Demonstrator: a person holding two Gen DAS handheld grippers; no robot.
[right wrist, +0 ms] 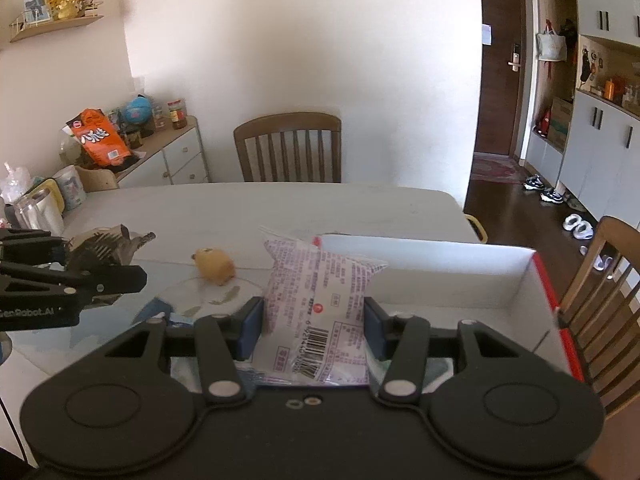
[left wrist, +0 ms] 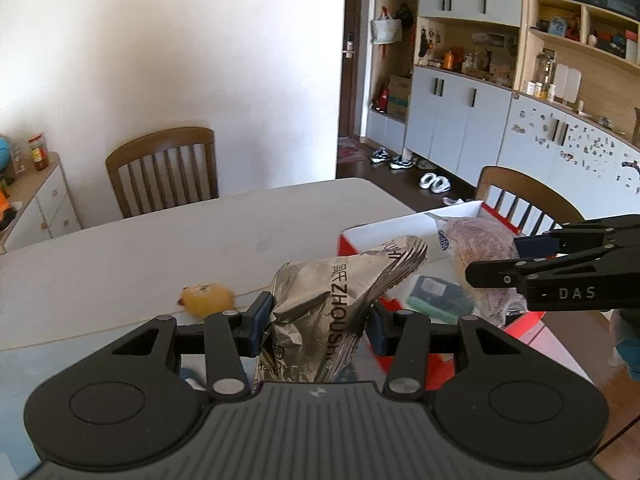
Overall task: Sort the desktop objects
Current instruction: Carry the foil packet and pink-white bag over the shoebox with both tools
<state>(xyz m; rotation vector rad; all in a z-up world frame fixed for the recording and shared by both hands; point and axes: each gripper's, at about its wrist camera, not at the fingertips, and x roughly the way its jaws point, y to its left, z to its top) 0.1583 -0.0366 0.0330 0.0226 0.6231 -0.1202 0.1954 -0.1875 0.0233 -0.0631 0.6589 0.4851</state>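
And here we have both packets up in the air at once: the crinkled silver foil snack bag (left wrist: 320,312), black lettering on its face, sits pinched between the blue pads of the left gripper (left wrist: 318,322), jaws clamped on its sides, its top corner flaring out toward the box. Alongside it, the clear pink-printed packet (right wrist: 320,300), barcode showing near its lower edge, is clamped just as firmly in the right gripper (right wrist: 314,326), pads pressing in on both flanks. That packet hangs at the near left part of the open box (right wrist: 440,268), a white-walled carton with red outer sides, and from the left wrist view the silver bag is at the box's near corner, just beside the other packet. Down inside the box, a dark green item (left wrist: 436,294) lies on the floor; what it is exactly, hard to tell. Out on the pale table (left wrist: 160,248), well apart from both grippers, a small yellow plush toy (right wrist: 214,266) rests on its own. Wooden chairs stand at the far side (right wrist: 288,148) and off to the right (right wrist: 600,280), and a sideboard at the left carries an orange snack bag (right wrist: 100,138) and a small blue globe (right wrist: 137,110).
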